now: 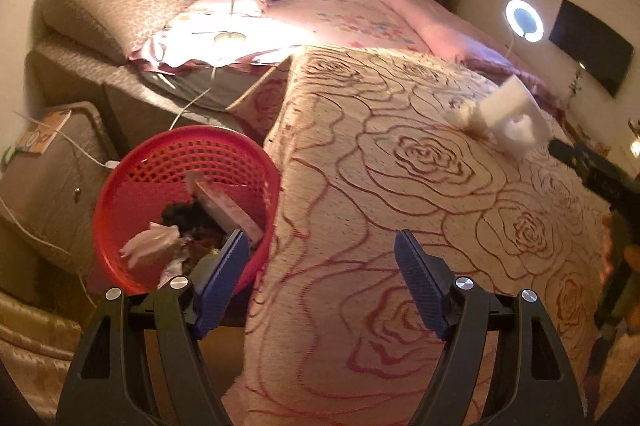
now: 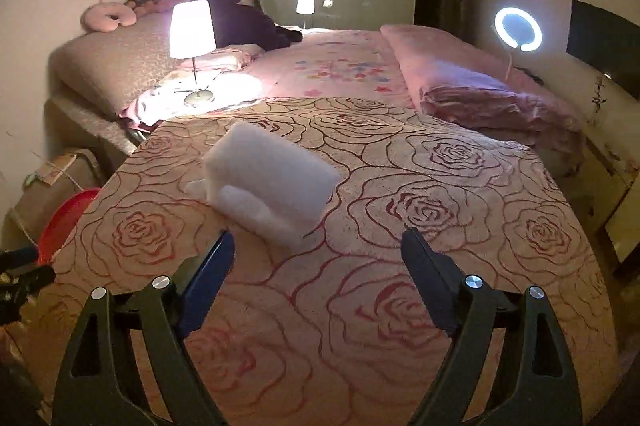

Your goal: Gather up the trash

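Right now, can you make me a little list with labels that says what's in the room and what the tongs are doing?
place: bedroom, rose-pattern blanket on the bed
trash left: white foam block lying on the blanket
bin: red basket beside the bed, already holding paper and scraps
left tongs: open, empty, near the basket
right tongs: open, empty, pointed at the foam block
lights: table lamp on, ring light on

white foam block (image 2: 272,185) | on bedspread | red bin (image 1: 188,201) part-filled
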The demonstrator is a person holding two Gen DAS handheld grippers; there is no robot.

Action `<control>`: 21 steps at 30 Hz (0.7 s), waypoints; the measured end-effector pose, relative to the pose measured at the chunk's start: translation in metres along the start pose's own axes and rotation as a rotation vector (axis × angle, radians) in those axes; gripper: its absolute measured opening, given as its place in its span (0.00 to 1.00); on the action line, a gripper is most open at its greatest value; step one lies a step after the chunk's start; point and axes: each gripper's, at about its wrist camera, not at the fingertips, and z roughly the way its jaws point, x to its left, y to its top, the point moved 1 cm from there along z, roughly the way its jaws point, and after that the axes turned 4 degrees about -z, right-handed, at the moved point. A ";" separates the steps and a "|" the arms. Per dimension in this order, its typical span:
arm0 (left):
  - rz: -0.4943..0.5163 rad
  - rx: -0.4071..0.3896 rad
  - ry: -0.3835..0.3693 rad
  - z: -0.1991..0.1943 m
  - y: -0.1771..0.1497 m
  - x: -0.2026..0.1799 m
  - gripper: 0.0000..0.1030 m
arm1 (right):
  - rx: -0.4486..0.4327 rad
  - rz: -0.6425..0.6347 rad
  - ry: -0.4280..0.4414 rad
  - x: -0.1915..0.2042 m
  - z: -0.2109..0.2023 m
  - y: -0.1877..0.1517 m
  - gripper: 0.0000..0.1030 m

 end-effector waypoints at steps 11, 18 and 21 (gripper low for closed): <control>0.038 0.030 0.019 0.011 -0.005 -0.010 0.71 | 0.019 -0.109 0.039 0.003 0.034 0.023 0.79; 0.049 0.037 0.027 0.013 -0.007 -0.014 0.71 | 0.073 -0.128 0.100 0.007 0.037 0.018 0.41; 0.053 0.036 0.030 0.013 -0.008 -0.015 0.71 | 0.073 -0.097 0.110 0.005 0.031 0.014 0.39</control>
